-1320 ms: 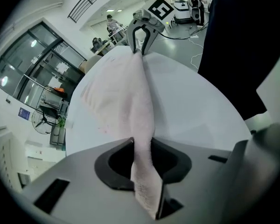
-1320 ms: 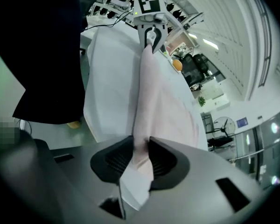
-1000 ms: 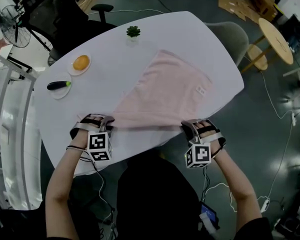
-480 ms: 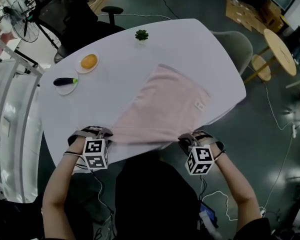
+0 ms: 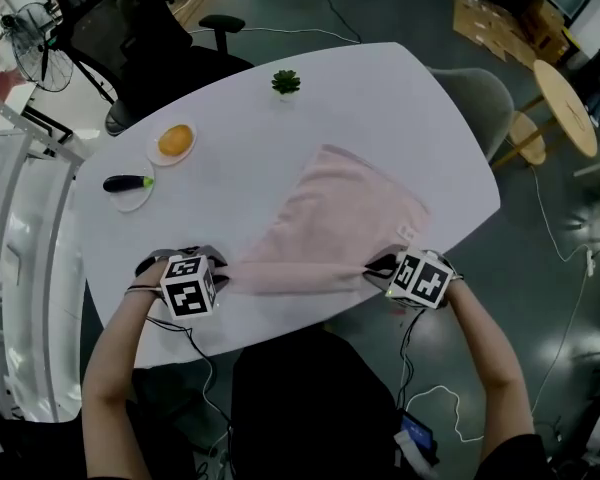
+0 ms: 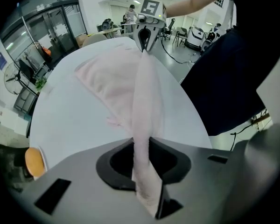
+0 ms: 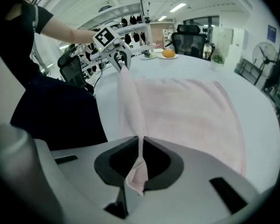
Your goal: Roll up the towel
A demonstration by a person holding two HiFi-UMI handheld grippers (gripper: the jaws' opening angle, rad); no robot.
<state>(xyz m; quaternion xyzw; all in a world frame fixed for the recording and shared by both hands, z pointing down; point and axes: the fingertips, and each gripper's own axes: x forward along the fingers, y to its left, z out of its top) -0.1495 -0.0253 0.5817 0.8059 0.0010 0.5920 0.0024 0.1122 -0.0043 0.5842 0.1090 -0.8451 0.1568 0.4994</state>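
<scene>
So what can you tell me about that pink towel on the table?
The towel is pale pink, soft-looking cloth with a small white label near its right edge. Most of it lies flat on the white table. Its near edge is turned over into a narrow band, pulled taut between the left gripper and the right gripper. Each gripper's jaws are closed on one end of that band. Nothing else touches it.
</scene>
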